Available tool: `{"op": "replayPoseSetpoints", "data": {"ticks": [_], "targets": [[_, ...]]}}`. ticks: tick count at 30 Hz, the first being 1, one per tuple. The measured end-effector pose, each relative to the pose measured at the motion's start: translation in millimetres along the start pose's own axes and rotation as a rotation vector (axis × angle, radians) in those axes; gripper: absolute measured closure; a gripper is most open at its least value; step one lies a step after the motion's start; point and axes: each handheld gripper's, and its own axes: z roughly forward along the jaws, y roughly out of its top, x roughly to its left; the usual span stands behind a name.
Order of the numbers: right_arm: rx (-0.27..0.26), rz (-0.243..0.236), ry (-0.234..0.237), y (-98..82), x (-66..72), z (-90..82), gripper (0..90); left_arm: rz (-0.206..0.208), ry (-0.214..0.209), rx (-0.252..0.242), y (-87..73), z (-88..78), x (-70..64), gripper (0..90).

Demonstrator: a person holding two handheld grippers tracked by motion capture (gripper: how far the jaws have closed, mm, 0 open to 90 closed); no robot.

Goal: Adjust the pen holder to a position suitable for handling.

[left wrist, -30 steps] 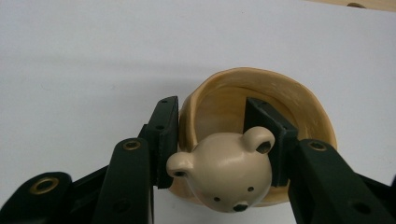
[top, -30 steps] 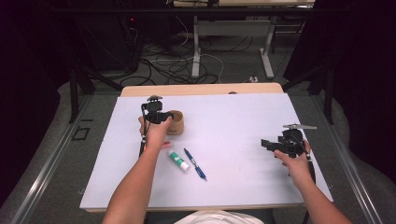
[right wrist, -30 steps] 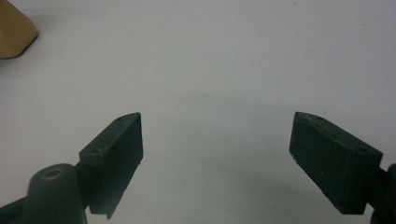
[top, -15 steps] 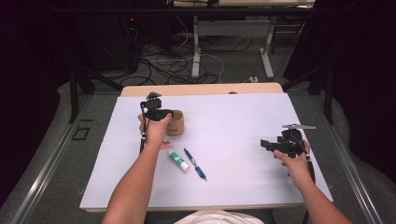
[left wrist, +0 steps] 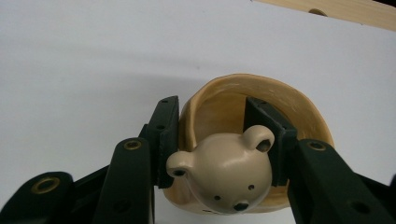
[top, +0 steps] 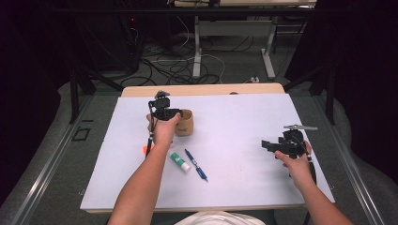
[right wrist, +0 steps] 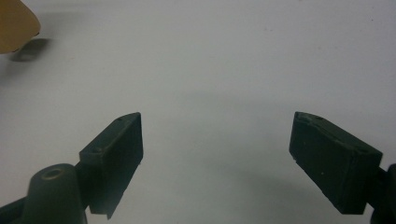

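Left gripper [top: 165, 114] lifted bear cup [left wrist: 243, 154] | pens [top: 195, 164]: one | glue sticks [top: 179, 161]: one

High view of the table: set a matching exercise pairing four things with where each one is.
Things:
1. bear cup
2. glue stick
3. blue pen
4. right gripper

Places:
A. lying just right of the white and green tube
B. over bare table at the right, jaws wide apart
C. lying just left of the pen
D. clamped at its rim by the left gripper

Pairs: 1-D, 2-C, 3-A, 4-B
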Motion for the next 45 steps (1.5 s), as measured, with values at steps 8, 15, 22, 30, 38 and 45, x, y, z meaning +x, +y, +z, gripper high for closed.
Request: {"op": "replayPoseSetpoints", "data": {"ticks": [8, 15, 22, 30, 38, 45], "targets": [[0.0, 0.0, 0.003, -0.2, 0.6, 0.0, 17.2, 0.014, -0.019, 0.012, -6.3, 7.2, -23.8, 56.5], [0.002, -0.003, 0.006, -0.5, 1.4, 0.2, 17.2, 0.019, -0.034, 0.028, -12.2, 13.1, -37.8, 56.5], [0.004, -0.008, 0.007, -1.1, 1.8, 1.0, 17.2, 0.028, -0.039, 0.034, -17.4, 15.2, -50.0, 56.5], [0.004, -0.008, 0.008, -1.0, 1.8, 0.8, 17.3, 0.042, -0.047, 0.049, -25.1, 16.5, -61.4, 56.5], [0.007, -0.005, 0.007, -1.4, 1.6, 0.7, 17.3, 0.073, -0.072, 0.047, -37.7, 8.1, -70.0, 56.5], [0.005, -0.008, 0.011, -1.6, 3.2, 0.6, 17.3, 0.068, -0.095, 0.045, -52.5, 0.4, -74.3, 56.5]]}}
